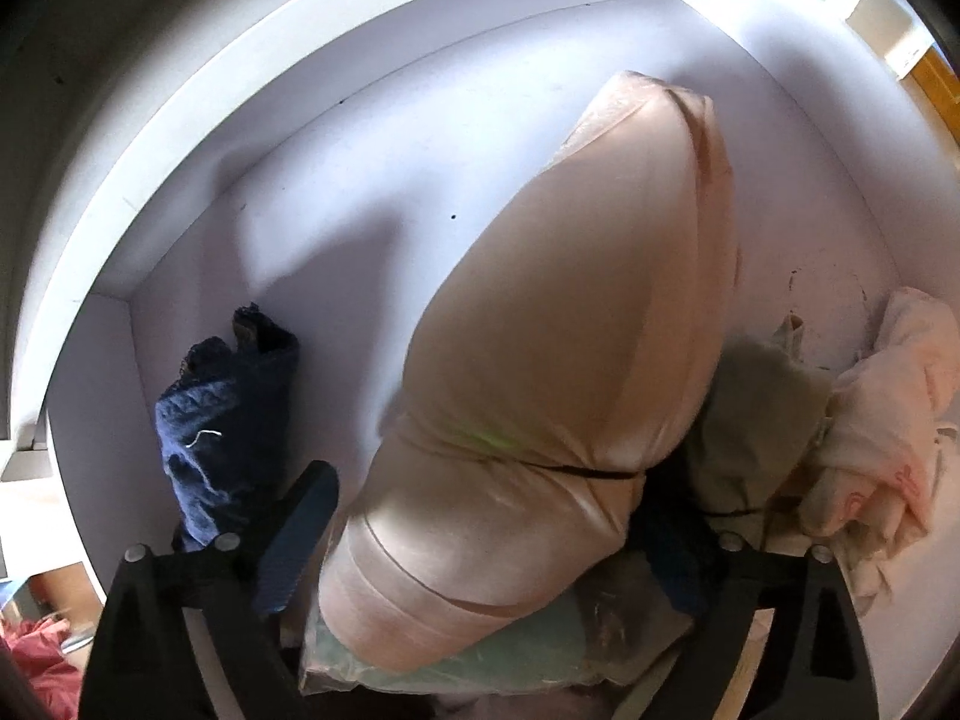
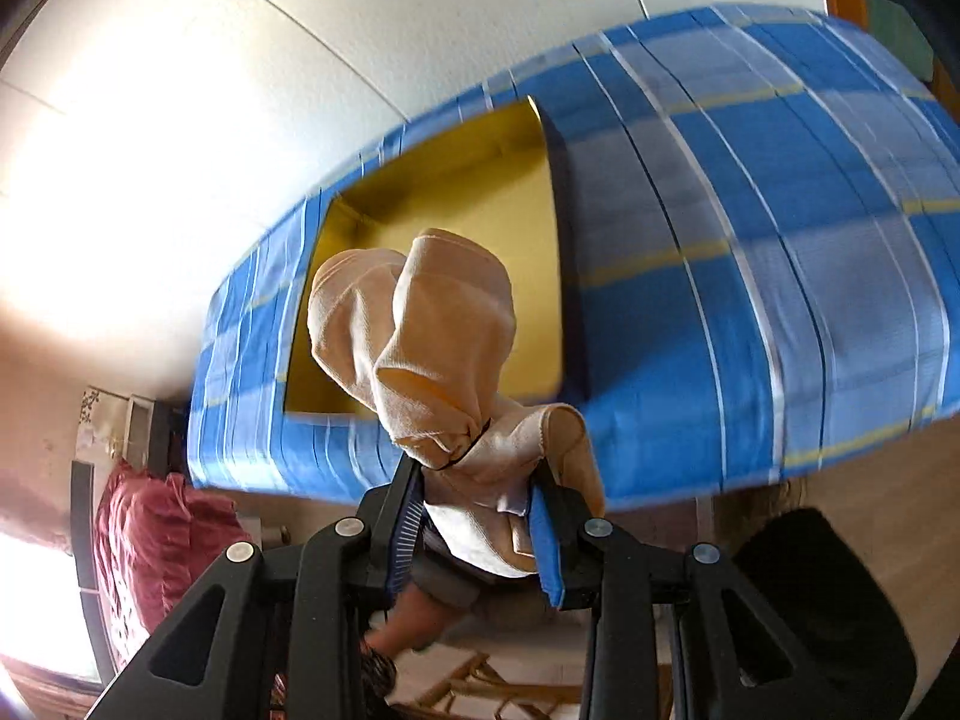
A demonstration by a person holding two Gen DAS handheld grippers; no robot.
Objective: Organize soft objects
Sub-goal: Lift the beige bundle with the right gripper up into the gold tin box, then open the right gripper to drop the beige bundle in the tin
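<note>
In the left wrist view, my left gripper [image 1: 486, 516] is shut on a long beige cloth roll [image 1: 558, 324] tied with a black band, which reaches into a white compartment [image 1: 336, 156]. In the right wrist view, my right gripper [image 2: 474, 516] is shut on a cream cloth bundle [image 2: 432, 336] tied with a thin black band. It holds the bundle up in front of the yellow-lined opening [image 2: 480, 192] of a blue plaid fabric box [image 2: 750, 252].
In the white compartment a dark blue knitted cloth [image 1: 222, 420] lies at the left, and a grey-green piece [image 1: 756, 408] and a pale pink cloth [image 1: 888, 408] lie at the right. A bagged mint item [image 1: 480, 660] lies under the roll. A red cloth [image 2: 156, 552] lies lower left.
</note>
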